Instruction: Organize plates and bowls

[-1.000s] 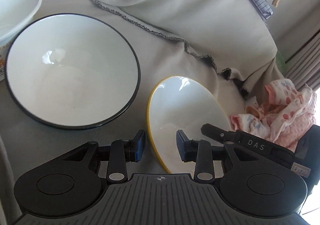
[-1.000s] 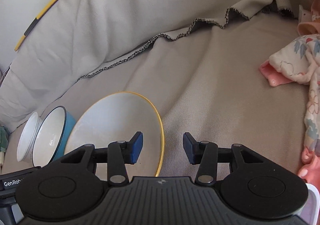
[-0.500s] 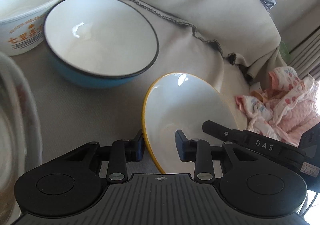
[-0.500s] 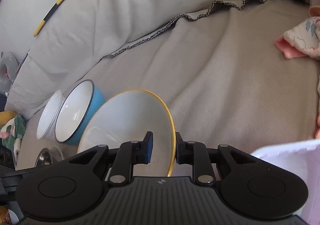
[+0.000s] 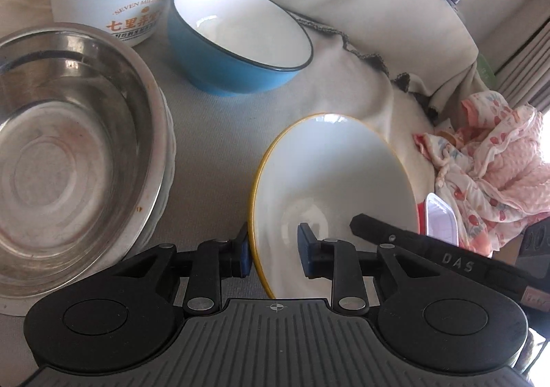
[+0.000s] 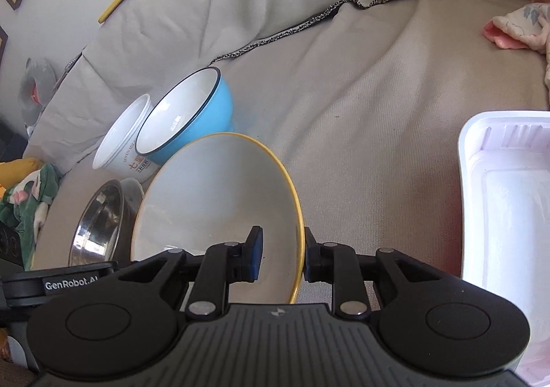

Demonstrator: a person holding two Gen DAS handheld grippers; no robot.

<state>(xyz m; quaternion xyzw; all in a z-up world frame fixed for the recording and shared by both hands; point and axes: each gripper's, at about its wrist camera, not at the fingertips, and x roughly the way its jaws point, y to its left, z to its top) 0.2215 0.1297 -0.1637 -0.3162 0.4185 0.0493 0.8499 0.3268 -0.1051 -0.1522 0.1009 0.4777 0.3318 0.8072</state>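
As both tools (image 5: pixel 273 251) (image 6: pixel 282 258) straddle its rim, yellow-rimmed bowl (image 5: pixel 330 201) tilted, mouth facing blue bowl (image 5: pixel 240 40)

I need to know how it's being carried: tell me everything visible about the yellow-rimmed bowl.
The yellow-rimmed bowl is white and glossy, likely ceramic, wide, shallow and empty. It is tilted steeply on edge above the grey cloth. The left claw and the right claw each straddle its rim, one finger inside and one outside.

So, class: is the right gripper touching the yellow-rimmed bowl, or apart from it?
Touching. The right wrist view shows the right gripper closed on the yellow-rimmed bowl, one finger inside, the other against the outside of the rim.
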